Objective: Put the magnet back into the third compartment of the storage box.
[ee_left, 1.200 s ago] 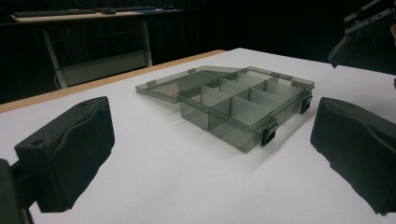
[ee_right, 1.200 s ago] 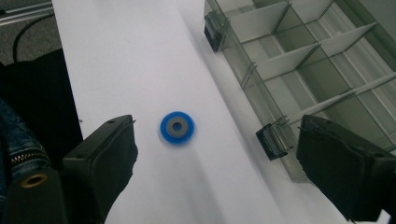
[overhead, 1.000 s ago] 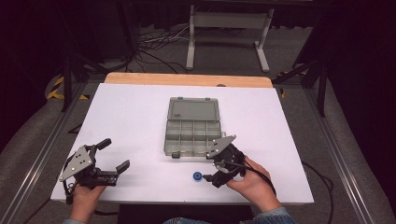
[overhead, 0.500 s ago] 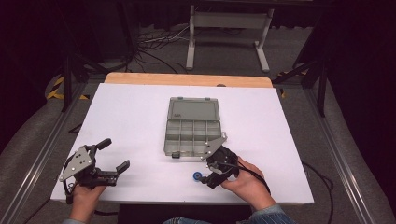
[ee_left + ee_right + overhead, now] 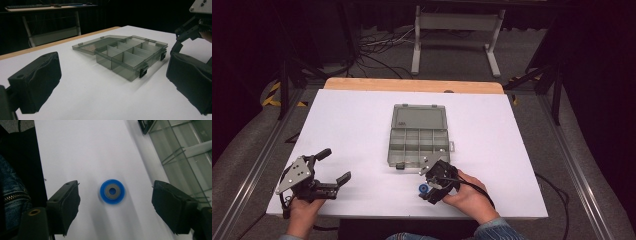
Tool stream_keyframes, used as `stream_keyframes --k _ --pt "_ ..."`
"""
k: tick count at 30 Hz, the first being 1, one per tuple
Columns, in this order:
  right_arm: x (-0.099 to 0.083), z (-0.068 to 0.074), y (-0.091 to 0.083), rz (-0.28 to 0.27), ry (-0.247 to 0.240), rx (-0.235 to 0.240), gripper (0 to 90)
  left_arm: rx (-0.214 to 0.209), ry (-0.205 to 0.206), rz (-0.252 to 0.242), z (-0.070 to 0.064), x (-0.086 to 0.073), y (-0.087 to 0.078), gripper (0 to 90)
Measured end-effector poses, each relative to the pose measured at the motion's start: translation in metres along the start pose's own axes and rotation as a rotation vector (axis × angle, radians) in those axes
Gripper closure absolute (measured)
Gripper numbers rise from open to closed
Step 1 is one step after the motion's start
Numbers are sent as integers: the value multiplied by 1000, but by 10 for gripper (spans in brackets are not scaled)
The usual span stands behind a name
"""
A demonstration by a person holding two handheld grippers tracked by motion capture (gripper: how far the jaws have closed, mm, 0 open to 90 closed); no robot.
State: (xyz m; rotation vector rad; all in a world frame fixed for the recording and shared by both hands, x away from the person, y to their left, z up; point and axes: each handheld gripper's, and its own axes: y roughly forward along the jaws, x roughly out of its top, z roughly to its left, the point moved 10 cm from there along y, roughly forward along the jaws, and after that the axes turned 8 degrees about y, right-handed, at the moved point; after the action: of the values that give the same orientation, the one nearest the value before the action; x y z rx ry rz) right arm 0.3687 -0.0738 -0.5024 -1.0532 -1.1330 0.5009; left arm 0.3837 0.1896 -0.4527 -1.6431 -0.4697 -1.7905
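Note:
A small blue ring with a grey centre [image 5: 112,191] lies flat on the white table [image 5: 357,135] near the front edge, also seen as a blue ring [image 5: 424,189]. My right gripper [image 5: 115,207] points down over it, open, one jaw on each side and not touching it; in the high view the right gripper [image 5: 435,187] sits just in front of the box. A clear grey compartment box [image 5: 419,140] lies open at mid-table, lid [image 5: 420,117] laid back. My left gripper [image 5: 334,167] rests open at the front left, facing the box [image 5: 130,56].
The table's wooden far edge [image 5: 412,85] runs along the back. Behind it stand a grey metal frame [image 5: 457,35] and loose cables [image 5: 377,45] on the floor. Denim clothing [image 5: 12,192] shows beyond the table's front edge.
My right gripper has swung left and tipped down over the blue ring, jaws now straddling it. The left gripper has stayed put.

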Motion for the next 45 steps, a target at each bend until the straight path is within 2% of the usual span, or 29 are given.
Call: stream_keyframes --k 5,18,31,45 --pt "-1 2 7 12 -10 20 281 -1 0 1 0 0 0 4" --pt "-3 3 18 51 -22 20 404 -5 -2 2 0 0 0 5" --pt "-5 1 21 65 -20 9 614 -5 -2 0 0 0 0 6" --pt "0 3 14 30 -34 2 619 -4 -2 -1 0 0 0 6"
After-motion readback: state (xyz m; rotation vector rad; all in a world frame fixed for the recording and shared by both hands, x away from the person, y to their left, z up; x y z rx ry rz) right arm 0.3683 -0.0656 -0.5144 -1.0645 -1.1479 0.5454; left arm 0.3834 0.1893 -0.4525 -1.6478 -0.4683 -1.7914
